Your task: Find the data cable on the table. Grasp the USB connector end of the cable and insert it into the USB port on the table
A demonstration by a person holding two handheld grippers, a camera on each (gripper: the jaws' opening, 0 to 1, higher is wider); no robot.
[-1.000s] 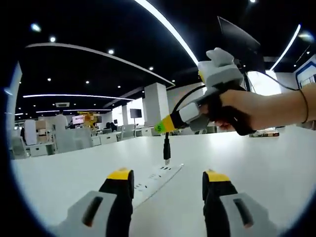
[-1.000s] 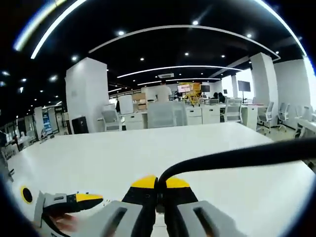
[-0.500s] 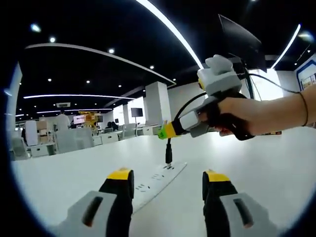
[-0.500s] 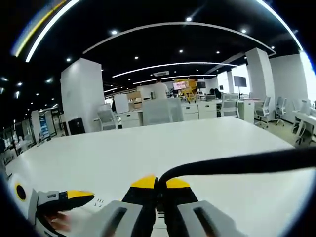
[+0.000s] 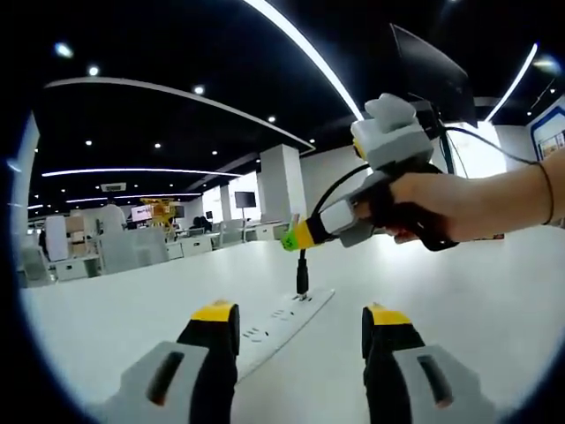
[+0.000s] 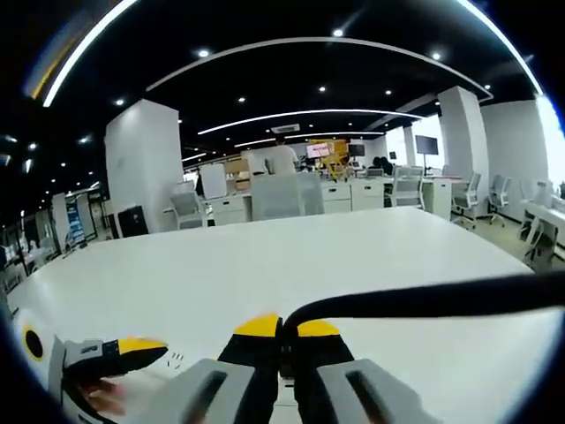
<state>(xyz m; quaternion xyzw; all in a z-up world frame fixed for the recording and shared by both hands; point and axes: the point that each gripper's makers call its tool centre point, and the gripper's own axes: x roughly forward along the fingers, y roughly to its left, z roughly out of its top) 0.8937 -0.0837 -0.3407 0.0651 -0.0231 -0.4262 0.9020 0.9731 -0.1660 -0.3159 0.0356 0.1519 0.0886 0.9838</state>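
Between the closed yellow-tipped jaws of the right gripper (image 6: 281, 329), in the right gripper view, a black data cable (image 6: 424, 299) is pinched and bends away to the right above the white table (image 6: 265, 261). Seen from the left gripper view, that same right gripper (image 5: 294, 237) reaches in from the right, held by the person's right hand (image 5: 428, 205). The cable hangs straight down from its tip, and the rest of it arcs back up toward the gripper's body. At the bottom of the hanging stretch the USB connector (image 5: 301, 281) stands upright, its lower end meeting the top face of a white power strip (image 5: 281, 321) that lies flat on the table. Whether the plug is fully seated in a port cannot be told. The left gripper (image 5: 300, 325) is low over the table, just short of the near end of the strip, its two jaws spread wide apart with nothing between them. In the right gripper view the left gripper (image 6: 110, 355) sits at the lower left, with the person's left hand (image 6: 99, 399) on it. Beyond the table are office chairs (image 6: 287, 196) and a white pillar (image 6: 143, 168).
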